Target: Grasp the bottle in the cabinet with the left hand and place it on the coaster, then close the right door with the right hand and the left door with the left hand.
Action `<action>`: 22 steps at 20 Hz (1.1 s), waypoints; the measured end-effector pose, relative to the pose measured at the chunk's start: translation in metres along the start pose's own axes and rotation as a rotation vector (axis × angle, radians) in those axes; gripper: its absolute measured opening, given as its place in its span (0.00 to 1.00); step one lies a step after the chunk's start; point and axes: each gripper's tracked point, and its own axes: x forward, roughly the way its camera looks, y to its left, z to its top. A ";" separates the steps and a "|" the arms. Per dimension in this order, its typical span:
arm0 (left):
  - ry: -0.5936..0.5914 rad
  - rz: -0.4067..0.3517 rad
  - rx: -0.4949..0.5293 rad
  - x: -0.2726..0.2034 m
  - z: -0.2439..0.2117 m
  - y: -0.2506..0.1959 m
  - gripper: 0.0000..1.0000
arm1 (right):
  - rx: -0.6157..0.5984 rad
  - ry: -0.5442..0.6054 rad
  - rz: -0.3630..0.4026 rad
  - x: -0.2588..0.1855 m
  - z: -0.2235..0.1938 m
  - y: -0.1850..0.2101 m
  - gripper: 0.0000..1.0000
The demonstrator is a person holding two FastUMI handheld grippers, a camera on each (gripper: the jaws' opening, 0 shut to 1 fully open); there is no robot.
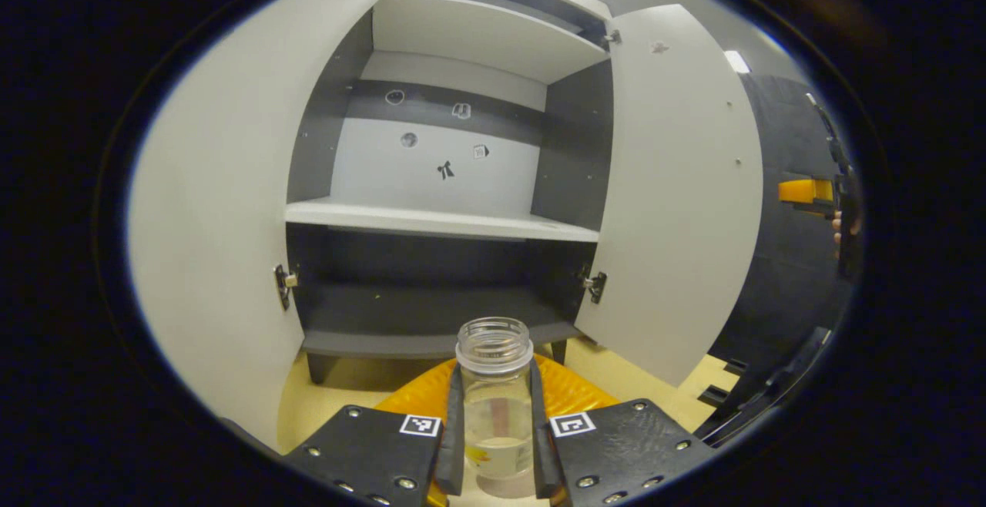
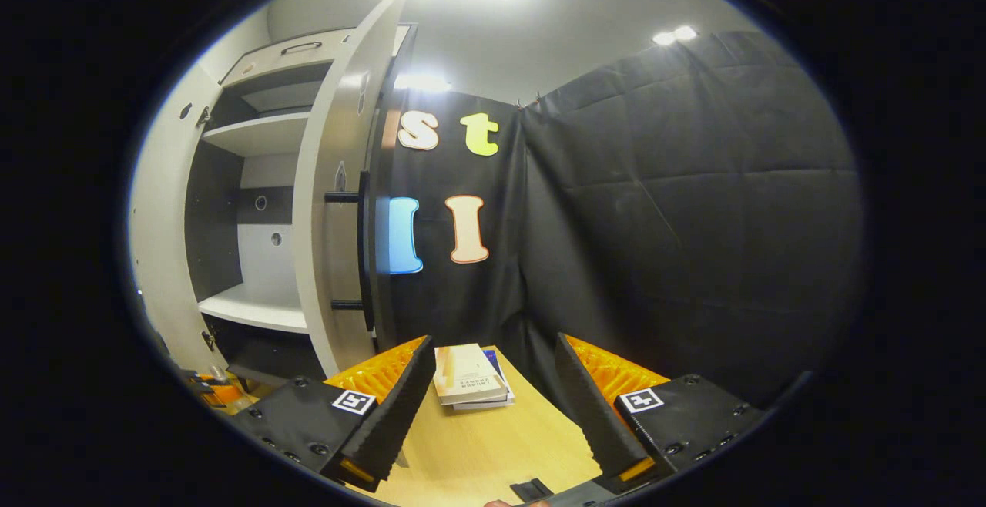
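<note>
A clear, uncapped bottle (image 1: 494, 407) stands upright between my left gripper's (image 1: 497, 445) fingers, which are shut on its sides. It is out in front of the cabinet (image 1: 443, 222), low over the pale wooden table; I cannot tell whether its base touches. Both cabinet doors stand wide open: the left door (image 1: 216, 245) and the right door (image 1: 678, 191). My right gripper (image 2: 493, 414) is open with nothing between its fingers, beside the right door's (image 2: 339, 206) outer face and its dark bar handle (image 2: 362, 237). That gripper also appears far right (image 1: 809, 193), held by a hand.
The cabinet's white shelves (image 1: 439, 220) are bare. A small stack of books (image 2: 470, 376) lies on the wooden table (image 2: 477, 445) ahead of my right gripper, against the black cloth wall. The table surface runs along the cabinet's foot (image 1: 616, 372).
</note>
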 end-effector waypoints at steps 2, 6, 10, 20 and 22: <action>0.021 -0.006 -0.009 -0.002 0.001 0.000 0.38 | 0.008 0.003 -0.006 -0.004 0.000 0.000 0.95; 0.063 -0.018 0.014 -0.002 -0.006 -0.002 0.37 | 0.000 0.017 -0.026 -0.012 -0.004 -0.006 0.99; 0.075 -0.030 0.105 -0.002 -0.015 -0.002 0.37 | -0.001 0.033 -0.063 -0.021 -0.007 -0.018 0.99; 0.097 -0.022 0.136 -0.010 -0.026 -0.005 0.41 | -0.011 0.061 -0.081 -0.028 -0.020 -0.018 0.95; 0.107 -0.021 0.147 -0.017 -0.030 -0.008 0.43 | -0.007 0.058 -0.079 -0.027 -0.020 -0.014 0.99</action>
